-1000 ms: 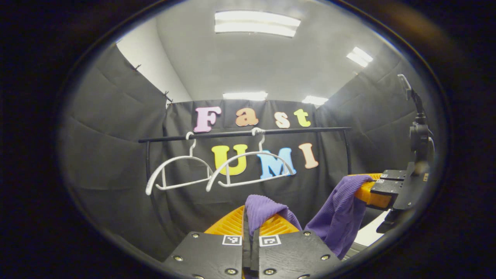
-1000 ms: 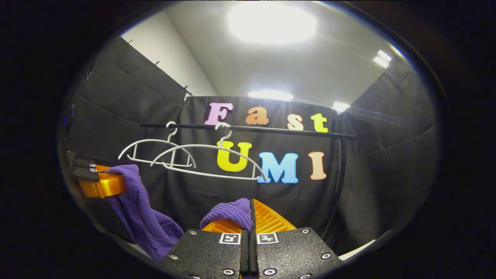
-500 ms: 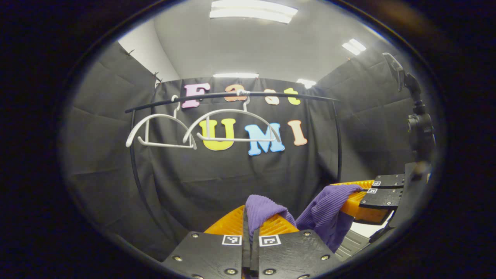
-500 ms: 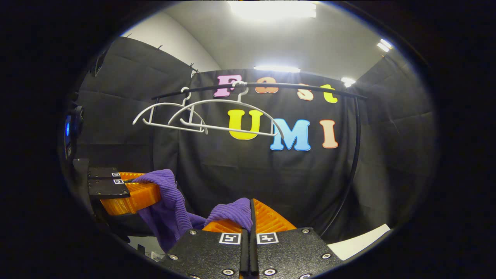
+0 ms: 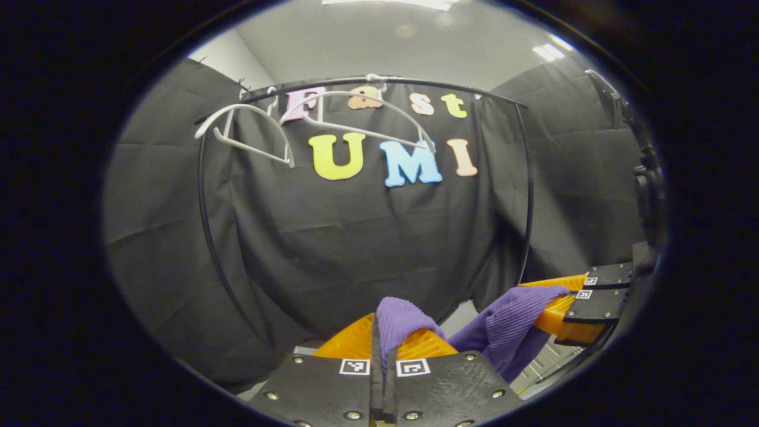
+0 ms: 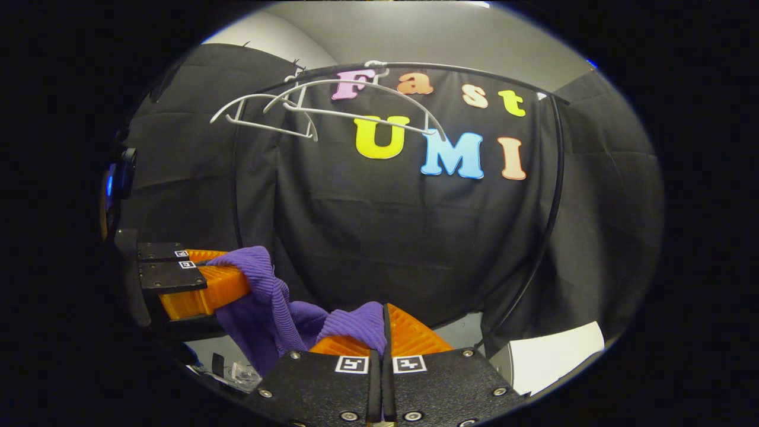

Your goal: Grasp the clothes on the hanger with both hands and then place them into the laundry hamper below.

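A purple ribbed garment [image 5: 504,329] hangs in the air between my two grippers. In the left gripper view my left gripper [image 5: 382,332] is shut on one bunched end of it, and my right gripper [image 5: 554,308] shows at the lower right, shut on the other end. The right gripper view has my right gripper [image 6: 382,329] pinching a purple fold [image 6: 356,323], with my left gripper [image 6: 234,284] at the lower left clamped on the garment [image 6: 267,302]. Two bare white hangers [image 5: 249,127] [image 6: 356,107] hang on the black rail high above. The hamper is hidden.
The black clothes rail [image 5: 367,80] curves down into uprights on both sides [image 6: 548,219]. A white sheet [image 6: 554,356] lies at the lower right of the right gripper view. Pale floor [image 5: 459,308] shows under the cloth wall. A dark camera mount [image 5: 643,172] stands at the right edge.
Both grippers have come down with the purple garment held between them; the rail and bare hangers have risen toward the top of both views. The grips have not changed.
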The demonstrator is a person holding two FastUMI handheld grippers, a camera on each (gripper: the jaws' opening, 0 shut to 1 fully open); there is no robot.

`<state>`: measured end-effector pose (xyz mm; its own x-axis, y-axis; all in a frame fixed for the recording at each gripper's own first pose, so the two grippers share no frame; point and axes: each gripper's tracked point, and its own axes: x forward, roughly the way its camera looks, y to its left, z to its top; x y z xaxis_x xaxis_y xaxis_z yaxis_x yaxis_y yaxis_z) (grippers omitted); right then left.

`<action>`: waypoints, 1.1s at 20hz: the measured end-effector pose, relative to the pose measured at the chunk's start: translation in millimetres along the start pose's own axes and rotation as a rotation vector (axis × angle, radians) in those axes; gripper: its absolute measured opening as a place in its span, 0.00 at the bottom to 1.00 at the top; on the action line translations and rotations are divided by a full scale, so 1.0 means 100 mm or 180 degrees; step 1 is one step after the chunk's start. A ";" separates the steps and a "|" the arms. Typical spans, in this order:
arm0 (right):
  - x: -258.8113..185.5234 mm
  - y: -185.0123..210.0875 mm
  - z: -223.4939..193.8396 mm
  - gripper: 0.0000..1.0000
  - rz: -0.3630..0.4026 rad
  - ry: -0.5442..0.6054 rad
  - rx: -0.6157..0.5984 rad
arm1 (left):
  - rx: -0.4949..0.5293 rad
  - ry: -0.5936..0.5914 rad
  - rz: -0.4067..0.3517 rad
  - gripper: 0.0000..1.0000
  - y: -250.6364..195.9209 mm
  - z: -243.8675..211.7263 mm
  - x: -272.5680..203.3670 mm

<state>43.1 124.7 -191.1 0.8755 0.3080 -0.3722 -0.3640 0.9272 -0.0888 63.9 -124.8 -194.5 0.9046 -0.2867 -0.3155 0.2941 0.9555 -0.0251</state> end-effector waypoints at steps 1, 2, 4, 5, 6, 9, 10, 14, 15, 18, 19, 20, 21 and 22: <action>0.03 0.01 -0.09 0.00 0.0016 0.0070 -0.0014 | -0.0004 0.0085 -0.0017 0.01 -0.02 -0.12 0.02; 0.06 0.02 -0.20 0.00 0.0024 0.0150 -0.0045 | -0.0010 0.0187 -0.0045 0.01 -0.05 -0.26 0.06; 0.07 0.05 -0.43 0.01 0.0047 0.0321 -0.0105 | -0.0017 0.0382 -0.0057 0.05 -0.10 -0.53 0.10; 0.08 0.06 -0.52 0.00 0.0062 0.0393 -0.0121 | -0.0025 0.0472 -0.0054 0.01 -0.11 -0.64 0.11; 0.09 0.06 -0.63 0.00 0.0071 0.0464 -0.0134 | -0.0039 0.0553 -0.0056 0.01 -0.11 -0.74 0.12; 0.14 0.03 -0.89 0.01 0.0089 0.0701 -0.0131 | -0.0058 0.0777 -0.0032 0.01 -0.10 -1.04 0.17; 0.16 0.02 -0.98 0.01 0.0086 0.0769 -0.0125 | -0.0052 0.0846 -0.0021 0.01 -0.10 -1.16 0.18; 0.20 0.00 -1.31 0.02 0.0075 0.1099 -0.0128 | -0.0008 0.1194 0.0007 0.00 -0.08 -1.59 0.19; 0.20 0.00 -1.39 0.02 0.0073 0.1178 -0.0131 | 0.0004 0.1278 0.0005 0.01 -0.07 -1.68 0.18; 0.19 -0.02 -1.60 0.05 0.0054 0.1400 -0.0152 | 0.0047 0.1505 0.0026 0.01 -0.02 -1.95 0.13; 0.18 -0.03 -1.65 0.07 0.0047 0.1458 -0.0171 | 0.0052 0.1570 0.0024 0.01 0.00 -2.02 0.11; 0.18 -0.02 -1.70 0.09 0.0046 0.1500 -0.0185 | 0.0055 0.1637 0.0016 0.03 0.00 -2.09 0.08; 0.18 -0.03 -1.72 0.12 0.0047 0.1527 -0.0209 | 0.0063 0.1703 0.0011 0.07 0.01 -2.16 0.05; 0.16 -0.03 -1.72 0.22 0.0054 0.1532 -0.0227 | 0.0056 0.1755 -0.0007 0.07 0.00 -2.23 0.03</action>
<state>3.3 89.6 -355.7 0.6289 0.1738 -0.7578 -0.4125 0.9008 -0.1357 -2.8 -110.0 -407.2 0.6096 -0.2050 -0.7657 0.3050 0.9523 -0.0121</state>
